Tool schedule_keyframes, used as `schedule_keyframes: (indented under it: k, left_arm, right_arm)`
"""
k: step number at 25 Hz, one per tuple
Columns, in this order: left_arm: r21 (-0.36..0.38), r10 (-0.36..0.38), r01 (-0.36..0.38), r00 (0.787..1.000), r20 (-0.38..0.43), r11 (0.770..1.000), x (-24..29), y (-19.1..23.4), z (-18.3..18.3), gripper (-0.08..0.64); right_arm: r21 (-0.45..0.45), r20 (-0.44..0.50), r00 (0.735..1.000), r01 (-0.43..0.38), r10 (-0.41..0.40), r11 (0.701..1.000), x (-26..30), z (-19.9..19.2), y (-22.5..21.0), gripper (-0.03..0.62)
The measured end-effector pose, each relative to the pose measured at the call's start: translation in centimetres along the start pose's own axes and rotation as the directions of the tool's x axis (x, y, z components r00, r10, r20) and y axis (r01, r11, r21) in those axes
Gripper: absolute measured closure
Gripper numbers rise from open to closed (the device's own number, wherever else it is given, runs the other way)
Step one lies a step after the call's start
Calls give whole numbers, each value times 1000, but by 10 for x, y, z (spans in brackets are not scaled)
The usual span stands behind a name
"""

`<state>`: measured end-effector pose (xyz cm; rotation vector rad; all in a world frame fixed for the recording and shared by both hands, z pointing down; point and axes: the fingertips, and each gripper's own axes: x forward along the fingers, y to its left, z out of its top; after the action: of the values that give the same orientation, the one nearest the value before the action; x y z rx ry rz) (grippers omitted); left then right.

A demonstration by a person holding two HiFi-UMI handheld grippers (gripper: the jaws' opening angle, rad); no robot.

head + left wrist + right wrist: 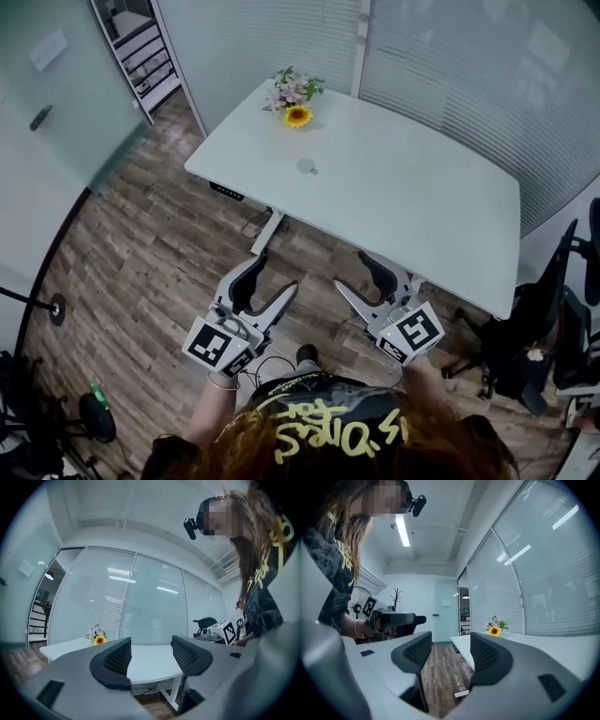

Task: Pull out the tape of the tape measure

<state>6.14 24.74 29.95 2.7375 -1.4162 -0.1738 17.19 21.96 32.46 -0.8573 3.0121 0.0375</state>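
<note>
A small round grey object (307, 167), apparently the tape measure, lies on the white table (422, 206), a little in front of the flowers. Both grippers hang over the wood floor, short of the table's near edge and well away from that object. My left gripper (272, 278) is open with nothing between its jaws, and the left gripper view (151, 656) looks past them to the table. My right gripper (356, 274) is also open and empty (451, 653). Neither gripper view shows the tape measure.
A small bouquet with a sunflower (295, 98) stands at the table's far left corner. Black office chairs (548, 319) sit to the right. Cables (258, 225) hang under the table. Glass walls with blinds run behind it, and a shelf unit (141, 47) is at the far left.
</note>
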Motion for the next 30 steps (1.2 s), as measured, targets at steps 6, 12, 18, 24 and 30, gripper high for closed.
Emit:
schedule_keyframes:
  k: [6, 12, 18, 24, 30]
  left_arm:
    - [2, -44, 44, 999, -13, 999, 15, 20, -5, 293]
    - [-3, -45, 45, 999, -20, 999, 14, 32, -10, 293]
    - [-12, -10, 10, 1000, -16, 1000, 6, 36, -11, 295]
    - [-12, 4, -4, 1000, -23, 1000, 6, 47, -12, 296]
    - [-13, 19, -20, 999, -40, 1000, -2, 60, -17, 296]
  right_arm:
    - [12, -4, 1000, 23, -23, 1000, 25, -10, -8, 351]
    - [25, -24, 998, 53, -53, 998, 22, -17, -12, 351]
    - [33, -32, 999, 26, -25, 999, 26, -19, -9, 351]
    - [26, -46, 999, 3, -1, 1000, 40, -21, -7, 351]
    - [23, -52, 999, 17, -16, 1000, 44, -23, -4, 351]
